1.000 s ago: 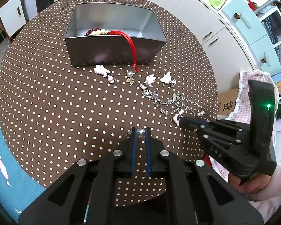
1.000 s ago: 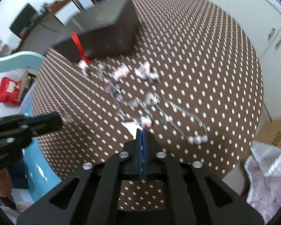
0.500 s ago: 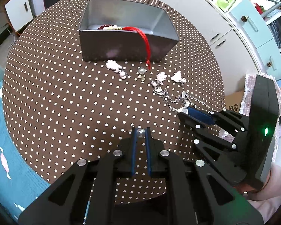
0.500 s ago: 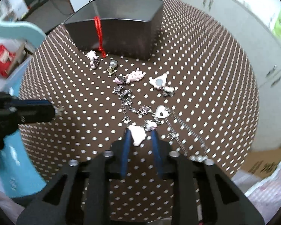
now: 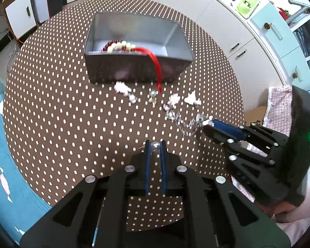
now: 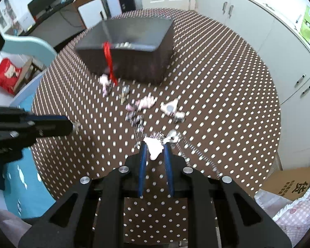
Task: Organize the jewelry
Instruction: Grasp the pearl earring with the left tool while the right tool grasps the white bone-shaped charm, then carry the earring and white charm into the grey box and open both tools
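Left wrist view: the grey box [image 5: 138, 49] sits at twelve o'clock on the dotted bench [image 5: 62, 124], already holding a beaded bracelet [image 5: 117, 45] with a red tassel [image 5: 156, 66] spilling over its front wall. Several charms [image 5: 124, 88] and a silver chain [image 5: 181, 122] lie loose at about one o'clock, so most sorting is left. The left claw [image 5: 155, 145] is nearly closed on a small round bead [image 5: 155, 146]. The right claw [image 6: 155, 146] pinches a white charm [image 6: 154, 147] (chain trailing from it), jaws narrowly parted.
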`<state>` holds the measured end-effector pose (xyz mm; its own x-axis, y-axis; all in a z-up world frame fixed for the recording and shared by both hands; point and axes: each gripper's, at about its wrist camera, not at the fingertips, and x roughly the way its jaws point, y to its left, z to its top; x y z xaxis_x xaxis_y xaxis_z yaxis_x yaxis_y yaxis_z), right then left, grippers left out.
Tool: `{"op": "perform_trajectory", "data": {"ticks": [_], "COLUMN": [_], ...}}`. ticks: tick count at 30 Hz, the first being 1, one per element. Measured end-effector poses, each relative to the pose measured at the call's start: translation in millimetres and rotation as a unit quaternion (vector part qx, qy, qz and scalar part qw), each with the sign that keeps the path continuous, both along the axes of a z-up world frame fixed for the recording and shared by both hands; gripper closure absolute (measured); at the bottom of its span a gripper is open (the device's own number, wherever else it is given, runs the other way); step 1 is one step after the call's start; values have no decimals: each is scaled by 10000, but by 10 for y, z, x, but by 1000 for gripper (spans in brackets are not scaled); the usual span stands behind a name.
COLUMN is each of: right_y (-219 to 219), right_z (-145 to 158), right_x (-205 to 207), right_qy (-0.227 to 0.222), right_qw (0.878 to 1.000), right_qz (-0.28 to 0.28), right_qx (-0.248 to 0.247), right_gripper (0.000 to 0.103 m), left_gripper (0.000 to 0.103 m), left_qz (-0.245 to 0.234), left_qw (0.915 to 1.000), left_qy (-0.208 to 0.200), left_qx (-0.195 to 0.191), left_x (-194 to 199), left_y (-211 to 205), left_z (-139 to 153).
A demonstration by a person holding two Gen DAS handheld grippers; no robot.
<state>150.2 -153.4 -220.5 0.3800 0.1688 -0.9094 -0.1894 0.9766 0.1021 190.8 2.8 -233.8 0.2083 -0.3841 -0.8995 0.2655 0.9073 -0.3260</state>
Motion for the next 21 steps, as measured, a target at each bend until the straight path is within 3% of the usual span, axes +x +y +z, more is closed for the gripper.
{"op": "perform_trajectory", "data": {"ticks": [11,21], "right_y": [-166,28], "right_z": [691,662], "right_x": [280,658], "right_qy": [-721,-844], "right_qw": [9967,9950], "right_qz": [-148,254], "right_qx": [354,480], "right_gripper": [87,87], "left_gripper": [94,94], "left_qz": [71,196], "left_qw": [9985,9958], "left_qy": [-504,-857], "left_qx": [-194,-243], "left_x": [240,604], "left_y": [-15,-93], "left_z": [410,684]}}
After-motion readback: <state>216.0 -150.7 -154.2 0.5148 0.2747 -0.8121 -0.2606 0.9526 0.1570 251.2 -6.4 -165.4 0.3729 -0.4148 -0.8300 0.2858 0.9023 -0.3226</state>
